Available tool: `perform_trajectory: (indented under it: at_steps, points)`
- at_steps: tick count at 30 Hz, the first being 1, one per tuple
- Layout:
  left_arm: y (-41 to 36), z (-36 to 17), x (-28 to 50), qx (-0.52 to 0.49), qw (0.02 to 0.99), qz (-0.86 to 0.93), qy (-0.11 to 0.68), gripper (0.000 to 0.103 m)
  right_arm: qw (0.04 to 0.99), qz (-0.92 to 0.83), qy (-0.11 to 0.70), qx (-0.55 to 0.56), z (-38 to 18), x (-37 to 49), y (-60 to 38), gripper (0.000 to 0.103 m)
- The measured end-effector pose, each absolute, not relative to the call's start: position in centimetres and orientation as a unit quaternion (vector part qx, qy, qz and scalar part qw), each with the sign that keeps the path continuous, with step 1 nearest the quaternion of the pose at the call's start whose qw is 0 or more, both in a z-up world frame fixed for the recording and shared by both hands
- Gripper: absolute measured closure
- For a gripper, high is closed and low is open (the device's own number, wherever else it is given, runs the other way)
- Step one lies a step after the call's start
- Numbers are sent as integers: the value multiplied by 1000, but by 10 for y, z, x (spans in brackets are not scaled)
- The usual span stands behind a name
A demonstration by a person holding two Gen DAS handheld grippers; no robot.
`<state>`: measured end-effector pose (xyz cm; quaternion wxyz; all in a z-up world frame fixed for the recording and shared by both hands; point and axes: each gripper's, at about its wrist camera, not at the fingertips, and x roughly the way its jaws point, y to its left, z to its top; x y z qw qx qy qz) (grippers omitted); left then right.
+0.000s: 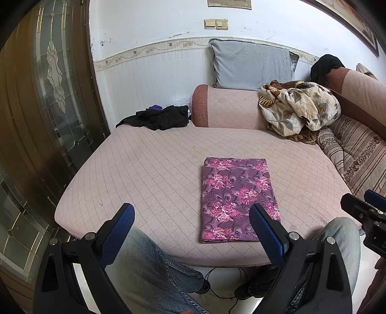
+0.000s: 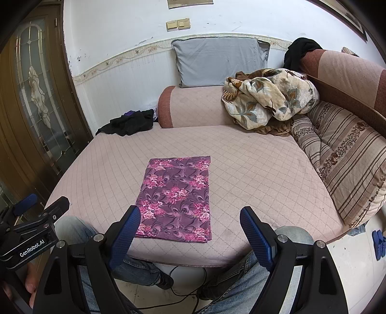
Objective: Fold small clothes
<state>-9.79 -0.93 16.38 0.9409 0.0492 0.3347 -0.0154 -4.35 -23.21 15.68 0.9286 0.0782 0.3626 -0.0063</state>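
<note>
Where door meets wall, quilted sofa seat (image 1: 149, 169).

- I'm looking into a lived-in room of a home, seated at a quilted pink sofa (image 2: 241, 169) with a padded armrest (image 2: 190, 108).
- A grey pillow (image 2: 217, 62) leans on the wall; a floral blanket (image 2: 267, 96) lies crumpled in the corner.
- A wooden door with leaded glass (image 1: 55, 79), wall switches (image 1: 216, 23) and a wallpaper border (image 1: 144, 50) show it's domestic.
</note>
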Motion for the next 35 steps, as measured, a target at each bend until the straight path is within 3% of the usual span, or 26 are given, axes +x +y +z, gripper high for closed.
perform_trajectory:
  at_steps: [23, 35]
  points:
    - [-12, 161, -86, 49, 937, -22, 345, 8, 928, 3, 365, 72, 155, -36, -235, 15]
    - [-22, 140, -50, 70, 937, -31, 342, 8, 916, 17, 394, 80, 128, 5, -248, 15]
